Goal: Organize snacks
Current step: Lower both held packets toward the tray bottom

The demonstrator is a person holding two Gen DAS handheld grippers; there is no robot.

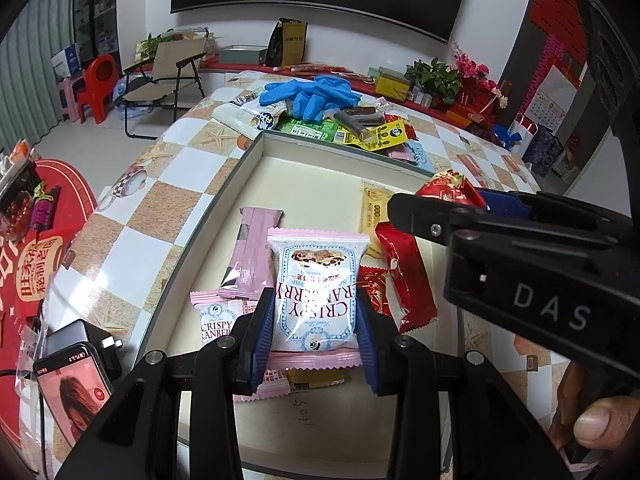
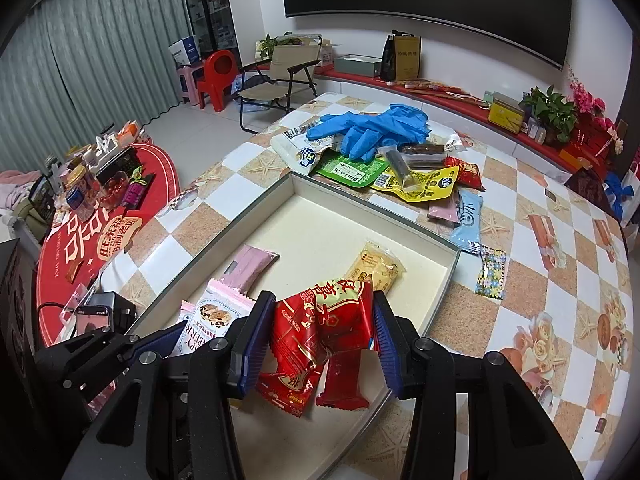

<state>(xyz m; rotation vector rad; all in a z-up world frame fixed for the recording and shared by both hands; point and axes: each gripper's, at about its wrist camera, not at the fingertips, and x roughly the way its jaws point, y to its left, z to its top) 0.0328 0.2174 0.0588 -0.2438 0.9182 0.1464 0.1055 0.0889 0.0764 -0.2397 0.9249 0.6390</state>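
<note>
- Snacks fill both our claws: our left claw (image 1: 316,320) is clamped on a pink-and-white cranberry crisp packet (image 1: 318,292), its blue pads (image 1: 262,340) pressing the packet's two sides.
- Under and just ahead of that claw we see the shallow tray (image 1: 256,152), with a pink bar (image 1: 252,260) ahead to its left and a second cranberry packet (image 1: 214,324) just beside its left finger.
- Our right claw (image 2: 324,340) is clamped on a crumpled red packet (image 2: 320,328), held above the tray's near end.
- Ahead of the right claw, a yellow packet (image 2: 376,268) lies on the tray floor; another red packet (image 2: 344,380) lies below the claw.
- Beyond the tray's far wall, well ahead of both claws, we see a heap of loose snacks (image 2: 400,180) with blue gloves (image 2: 376,124) on top, on the checked table (image 2: 540,280).
</note>
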